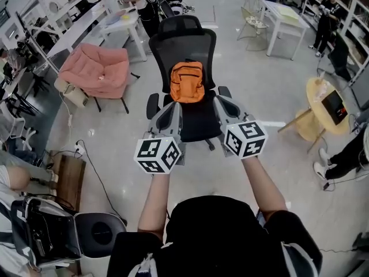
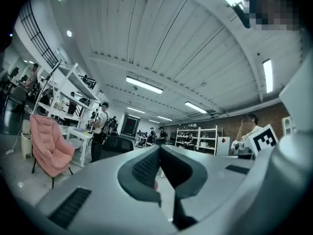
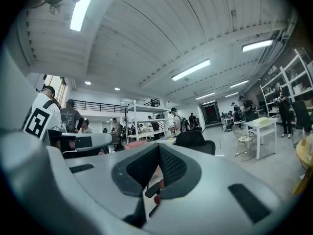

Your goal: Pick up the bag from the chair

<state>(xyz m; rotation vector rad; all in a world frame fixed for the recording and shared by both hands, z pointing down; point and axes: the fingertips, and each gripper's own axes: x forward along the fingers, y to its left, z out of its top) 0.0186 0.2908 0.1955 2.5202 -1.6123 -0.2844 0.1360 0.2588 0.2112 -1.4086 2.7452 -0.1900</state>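
Grey, glossy floor (image 1: 271,97) filled most of the head view, running through a wide workshop lined with white shelving (image 1: 46,4) on the left and more racks on the right. Overhead, in the left gripper view, a white panelled ceiling (image 2: 161,43) carried long strip lights (image 2: 144,84). People stood or sat along the edges of the room.

A black office chair (image 1: 184,45) stood in the middle of the floor, facing the person. To its left was a pink padded armchair (image 1: 95,68), with a white table (image 1: 124,22) behind it. Another white table (image 1: 285,16) stood at the far right, and a round wooden table (image 1: 323,105) was nearer on that side.

The orange bag (image 1: 187,82) sat upright on the black chair's seat, leaning against the mesh backrest.

Both arms reached forward and level. The left gripper (image 1: 173,109) and right gripper (image 1: 225,105) pointed at the chair, one on each side of the bag and below it in the picture, apart from it. Each gripper view showed the jaws pressed together with nothing between them: left (image 2: 160,155), right (image 3: 159,153). The marker cubes (image 1: 157,154) (image 1: 245,138) sat nearest the person.
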